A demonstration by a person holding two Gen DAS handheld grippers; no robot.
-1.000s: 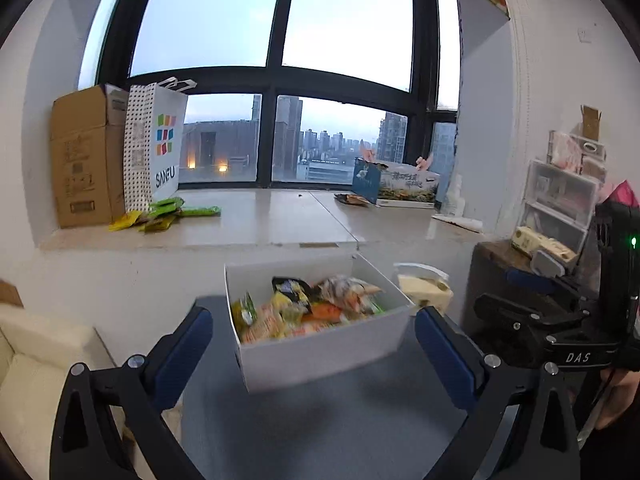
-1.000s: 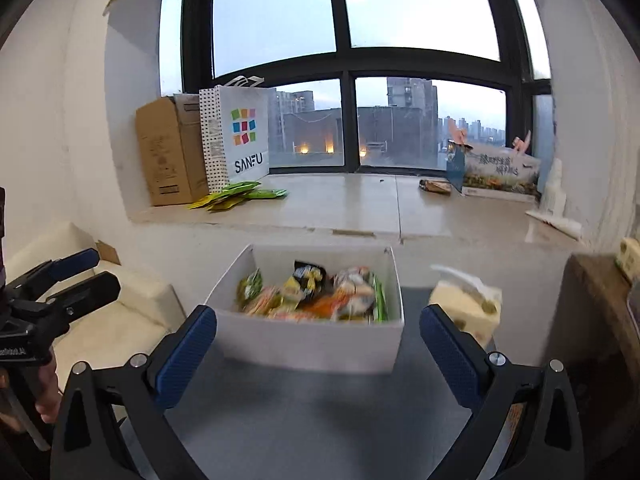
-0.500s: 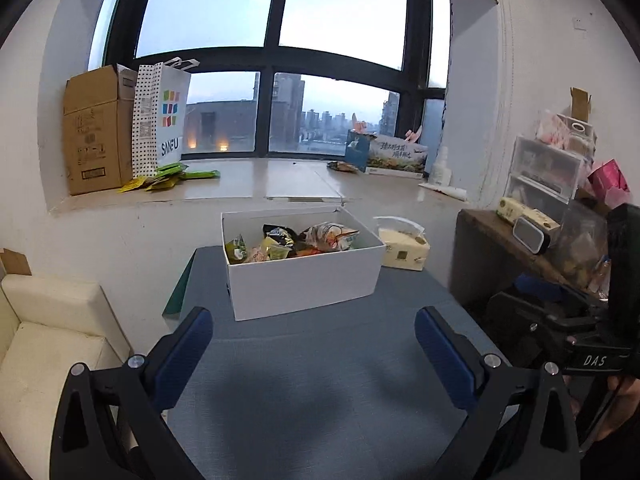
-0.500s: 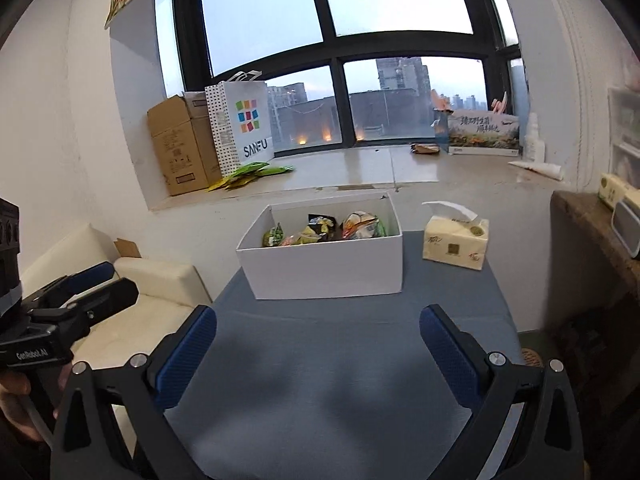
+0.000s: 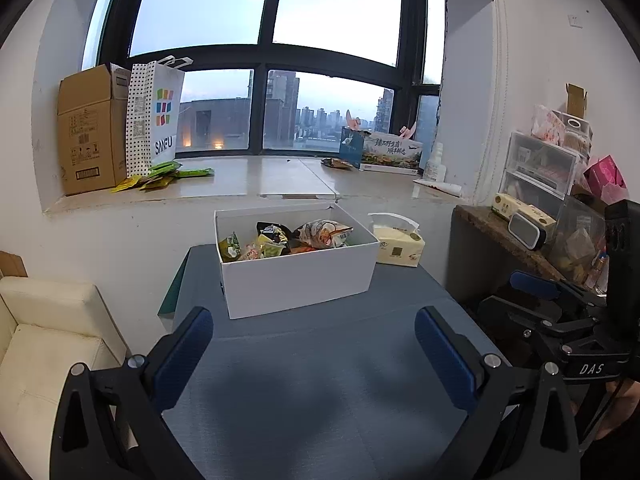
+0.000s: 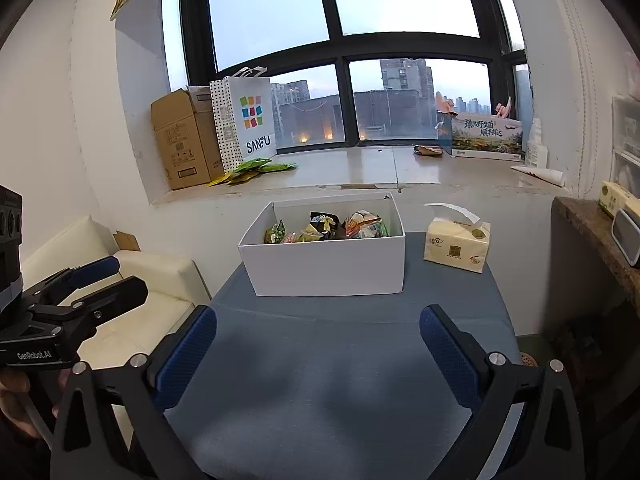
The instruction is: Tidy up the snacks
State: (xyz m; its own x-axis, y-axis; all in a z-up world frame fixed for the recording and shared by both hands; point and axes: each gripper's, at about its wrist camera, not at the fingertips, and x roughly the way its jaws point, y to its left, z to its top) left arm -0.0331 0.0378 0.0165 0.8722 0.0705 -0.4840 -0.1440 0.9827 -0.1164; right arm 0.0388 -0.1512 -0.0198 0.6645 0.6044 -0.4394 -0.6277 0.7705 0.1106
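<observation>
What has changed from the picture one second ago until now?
Both grippers have pulled back from the white box: it looked close before and now sits farther off, with more of the grey table showing. The left gripper and right gripper stayed open and empty. The snacks stayed in the box.

White box (image 5: 298, 280), grey-blue table (image 5: 320, 380)

1. Both tongs, the left tongs (image 5: 314, 354) and the right tongs (image 6: 318, 354), now sit farther back from the white box (image 5: 298, 276) than a second ago.
2. More of the blue desk (image 5: 320, 400) shows in front of the box.
3. The box appears smaller and level in both views, no longer tilted.
4. The tongs' gaps match the earlier ones, wide and empty.
</observation>
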